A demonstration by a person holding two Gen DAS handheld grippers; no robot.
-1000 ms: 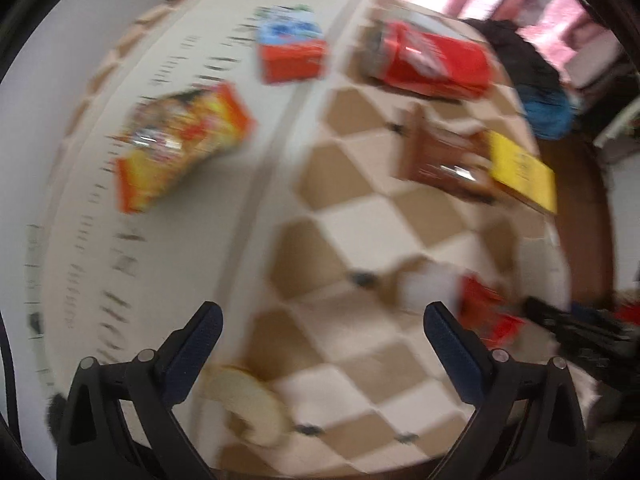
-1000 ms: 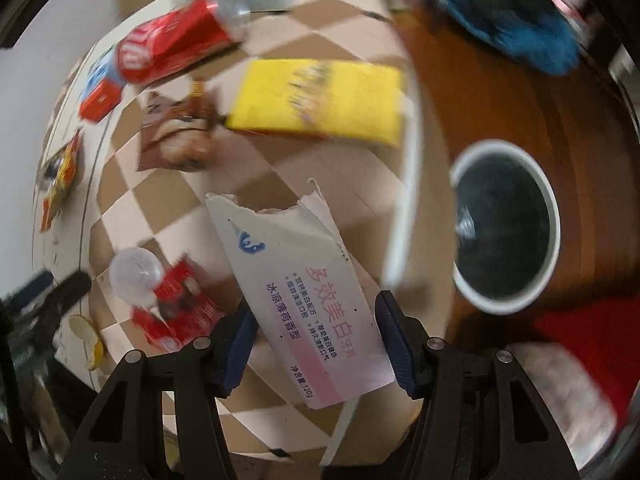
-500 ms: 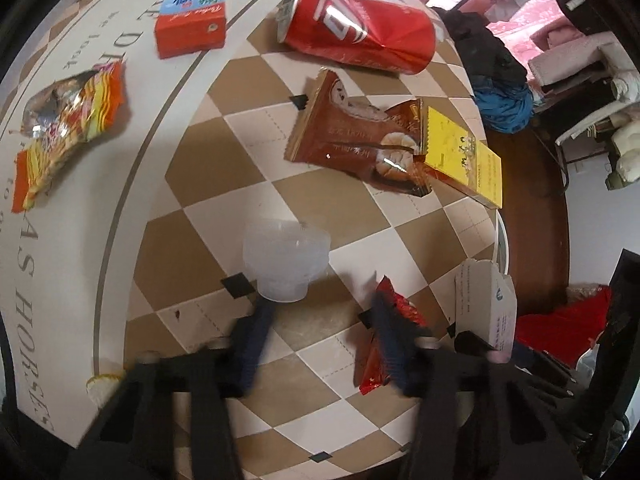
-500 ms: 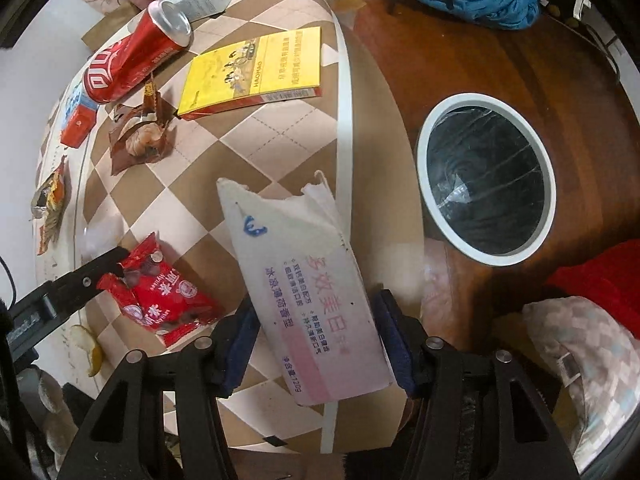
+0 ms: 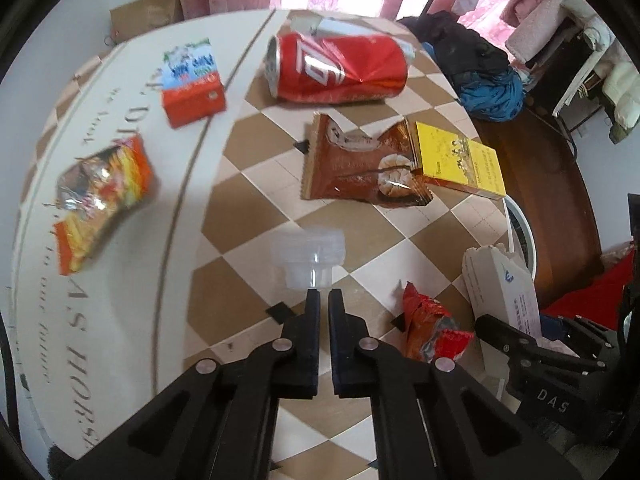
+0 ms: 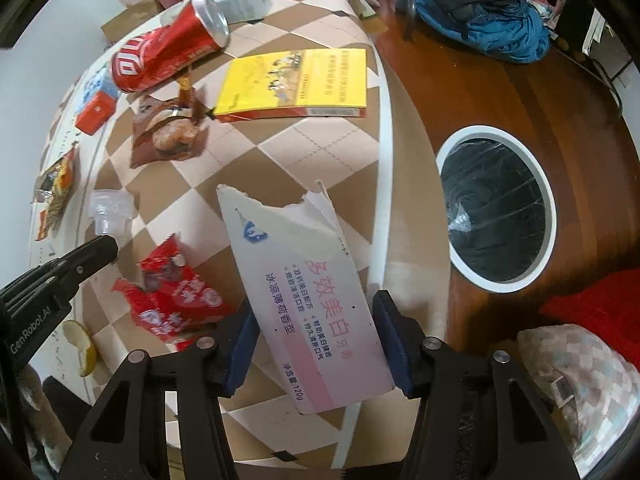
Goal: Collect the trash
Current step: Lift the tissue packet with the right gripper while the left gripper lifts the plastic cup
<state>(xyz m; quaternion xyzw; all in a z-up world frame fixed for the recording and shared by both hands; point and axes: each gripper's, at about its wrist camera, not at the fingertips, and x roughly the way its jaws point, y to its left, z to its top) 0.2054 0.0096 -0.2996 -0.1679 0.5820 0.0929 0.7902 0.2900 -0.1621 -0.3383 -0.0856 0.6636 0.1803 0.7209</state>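
Slippage threatens: your left tongs (image 5: 324,300) pinch only the clear cup (image 5: 307,254) by its thin edge, while your right tongs (image 6: 316,344) clamp the torn carton (image 6: 304,292).

Cola can (image 5: 340,68) lies behind snack wrapper (image 5: 360,164) on table (image 5: 132,320). Cigarette carton (image 5: 460,160) touches wrapper's right end; plastic cup (image 5: 308,256) sits before wrapper.
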